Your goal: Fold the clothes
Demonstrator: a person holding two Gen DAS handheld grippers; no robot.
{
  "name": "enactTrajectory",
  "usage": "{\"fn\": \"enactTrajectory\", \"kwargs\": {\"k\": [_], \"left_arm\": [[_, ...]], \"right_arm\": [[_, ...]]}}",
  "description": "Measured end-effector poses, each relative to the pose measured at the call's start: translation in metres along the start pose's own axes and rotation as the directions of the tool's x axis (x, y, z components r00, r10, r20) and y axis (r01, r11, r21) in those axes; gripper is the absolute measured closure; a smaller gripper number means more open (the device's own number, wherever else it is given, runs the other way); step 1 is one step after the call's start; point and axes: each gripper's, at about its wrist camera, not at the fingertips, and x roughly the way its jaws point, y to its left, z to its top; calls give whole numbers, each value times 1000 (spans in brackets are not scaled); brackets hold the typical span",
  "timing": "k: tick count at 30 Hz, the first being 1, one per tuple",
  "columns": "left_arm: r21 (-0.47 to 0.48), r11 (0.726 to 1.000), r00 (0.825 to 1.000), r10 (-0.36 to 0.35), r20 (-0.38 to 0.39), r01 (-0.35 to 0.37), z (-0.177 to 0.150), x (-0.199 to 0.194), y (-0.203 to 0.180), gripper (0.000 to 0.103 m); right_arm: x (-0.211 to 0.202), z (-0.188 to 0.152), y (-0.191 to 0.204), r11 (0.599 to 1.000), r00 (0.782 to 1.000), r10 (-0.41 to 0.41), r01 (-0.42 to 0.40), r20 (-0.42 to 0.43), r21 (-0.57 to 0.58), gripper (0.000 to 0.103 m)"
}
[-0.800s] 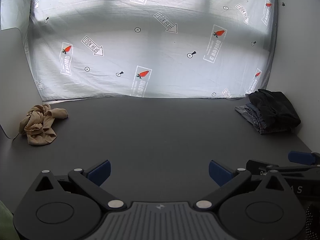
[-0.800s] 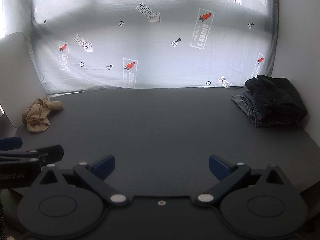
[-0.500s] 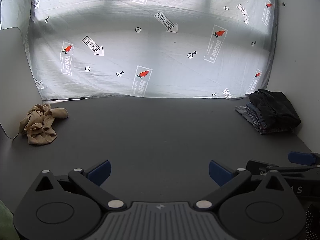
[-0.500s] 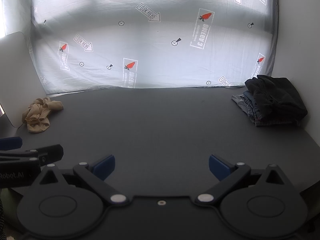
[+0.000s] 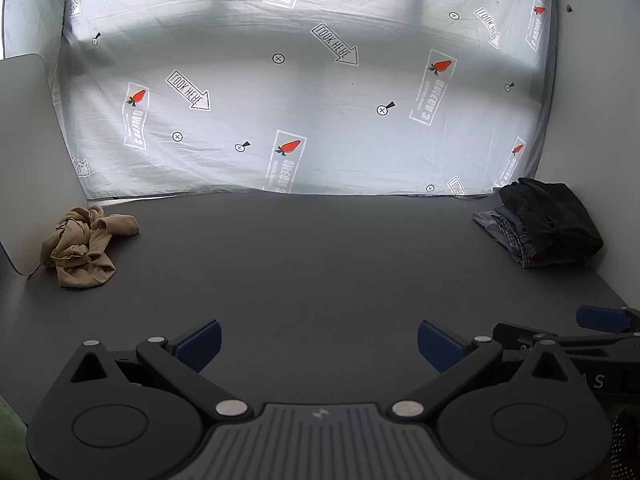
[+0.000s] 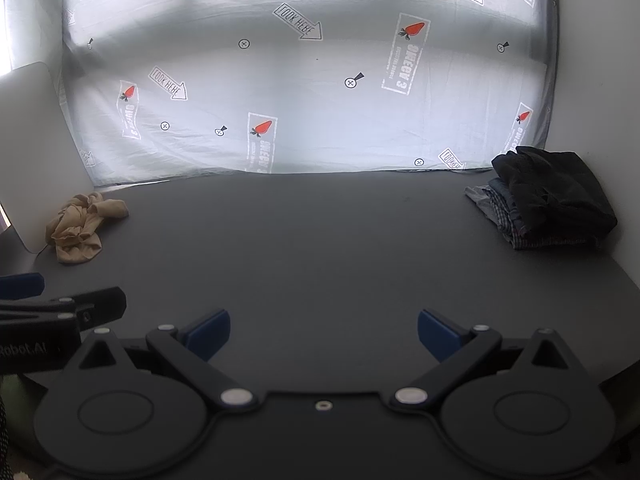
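Note:
A crumpled tan garment (image 5: 82, 246) lies at the far left of the dark grey table (image 5: 320, 264); it also shows in the right wrist view (image 6: 80, 226). A stack of folded dark clothes (image 5: 548, 222) sits at the far right, also seen in the right wrist view (image 6: 552, 198). My left gripper (image 5: 318, 346) is open and empty, low over the table's near side. My right gripper (image 6: 324, 336) is open and empty beside it. Each gripper shows at the edge of the other's view.
A white printed sheet (image 5: 304, 80) hangs along the back of the table. A pale panel (image 5: 20, 140) stands at the left and a white wall (image 5: 600, 120) at the right. The table (image 6: 320, 248) lies bare between the two piles.

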Motion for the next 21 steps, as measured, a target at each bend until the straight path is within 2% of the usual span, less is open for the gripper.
{"fn": "enactTrajectory", "kwargs": {"k": [21], "left_arm": [[28,1000,1000,-13,2,13,-5,-4,-1,0]], "right_arm": [[-7,-8,-1,999,1000,-16,16,7,32,1]]}}
